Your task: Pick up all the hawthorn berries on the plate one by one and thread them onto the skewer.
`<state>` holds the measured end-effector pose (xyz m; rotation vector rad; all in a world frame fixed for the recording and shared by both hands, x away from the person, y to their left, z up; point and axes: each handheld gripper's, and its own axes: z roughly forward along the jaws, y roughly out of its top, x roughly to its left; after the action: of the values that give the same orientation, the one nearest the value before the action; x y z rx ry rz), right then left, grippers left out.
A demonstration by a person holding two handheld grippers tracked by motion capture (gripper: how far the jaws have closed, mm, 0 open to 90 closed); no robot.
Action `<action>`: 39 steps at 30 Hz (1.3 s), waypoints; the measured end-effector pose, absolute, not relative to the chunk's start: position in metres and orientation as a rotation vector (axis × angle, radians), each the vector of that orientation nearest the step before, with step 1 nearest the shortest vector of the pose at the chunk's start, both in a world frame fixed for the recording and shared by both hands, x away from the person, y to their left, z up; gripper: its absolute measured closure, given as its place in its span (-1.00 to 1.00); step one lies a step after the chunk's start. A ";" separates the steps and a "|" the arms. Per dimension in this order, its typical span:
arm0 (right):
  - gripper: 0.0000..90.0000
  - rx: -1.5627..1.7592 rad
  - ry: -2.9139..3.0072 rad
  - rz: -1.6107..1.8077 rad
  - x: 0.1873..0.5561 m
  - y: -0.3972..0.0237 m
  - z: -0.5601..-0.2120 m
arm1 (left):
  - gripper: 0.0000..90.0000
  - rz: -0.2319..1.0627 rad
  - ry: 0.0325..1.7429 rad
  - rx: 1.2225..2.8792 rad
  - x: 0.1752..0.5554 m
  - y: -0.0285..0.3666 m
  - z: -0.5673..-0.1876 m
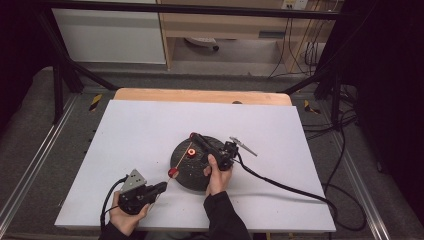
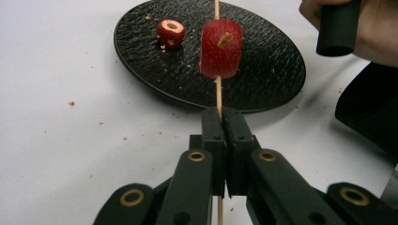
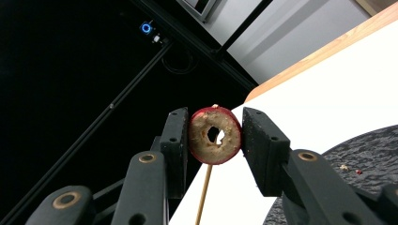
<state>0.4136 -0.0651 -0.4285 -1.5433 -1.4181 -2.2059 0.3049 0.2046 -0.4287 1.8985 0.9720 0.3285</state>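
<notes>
Mid-skewering over the black plate [image 1: 192,165] near the bench's front edge: left claw [image 2: 220,123] clamps the skewer [image 2: 218,96] w/ 1 piece [image 2: 221,48] on, right claw [image 3: 213,136] pinches a cored ring [image 3: 215,135]; next, line hole w/ tip & push.

We are seeing the round black textured plate [image 1: 186,175] sitting near the middle of the white table sheet [image 1: 140,130]. The thin wooden skewer [image 2: 218,96] is crossing over the plate's left part, its near end running down to the left gripper [image 1: 162,186], which is lying left of and nearer than the plate. One red cored fruit piece [image 2: 221,48] is sitting on the skewer above the plate's near-left edge. A second red cored fruit piece [image 1: 191,153] is lying on the plate beyond it. The right gripper [image 1: 194,136] is reaching over the plate's far rim, with a third red ring-shaped fruit slice [image 3: 215,135] between its jaws.
</notes>
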 end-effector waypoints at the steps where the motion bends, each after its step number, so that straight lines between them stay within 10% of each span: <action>1: 0.40 -1.541 -1.417 -2.207 0.413 -0.065 -0.429 | 0.96 0.328 0.980 1.894 0.305 0.204 -0.429; 39: 0.40 -1.427 -1.651 -2.118 0.376 -0.042 -0.444 | 0.96 0.317 1.014 1.855 0.314 0.189 -0.424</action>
<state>0.3759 -0.0425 -0.4440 -1.4267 -1.6511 -2.1184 0.3136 0.1887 -0.4239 1.8545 1.0142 0.3166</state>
